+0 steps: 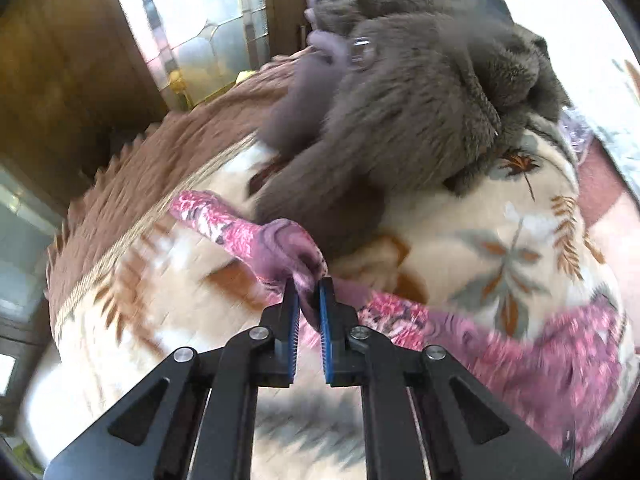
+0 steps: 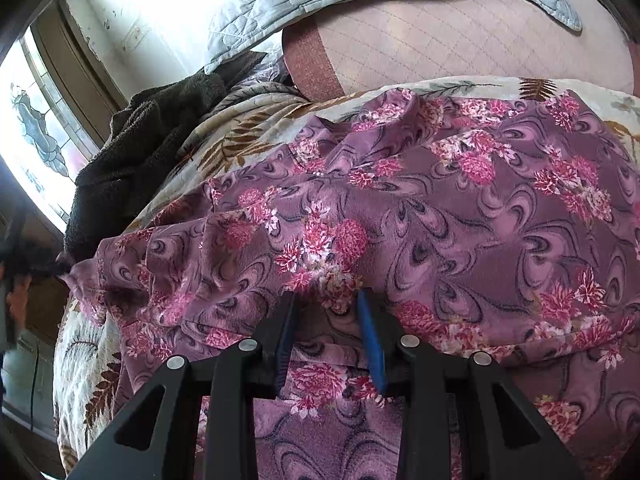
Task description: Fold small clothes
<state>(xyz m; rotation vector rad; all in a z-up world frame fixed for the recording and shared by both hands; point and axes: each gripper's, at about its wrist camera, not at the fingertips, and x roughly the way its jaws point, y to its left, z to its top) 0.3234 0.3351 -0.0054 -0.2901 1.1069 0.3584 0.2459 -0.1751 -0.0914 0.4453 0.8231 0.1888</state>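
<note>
Blue-padded jaws of the left gripper [image 1: 309, 300] are clamped on a bunched edge of the purple floral garment [image 2: 440, 208], which lies spread across a cream leaf-print blanket [image 1: 500, 240]. Nearer its other side, the right gripper [image 2: 326, 312] is closed on a raised fold of the same cloth. Judging by this, a fold is under way; next the pinched edge wants carrying over the garment's middle. A grey fleece heap [image 1: 420, 100] sits at the far side, with a leaded-glass window [image 1: 200, 20] beyond.
</note>
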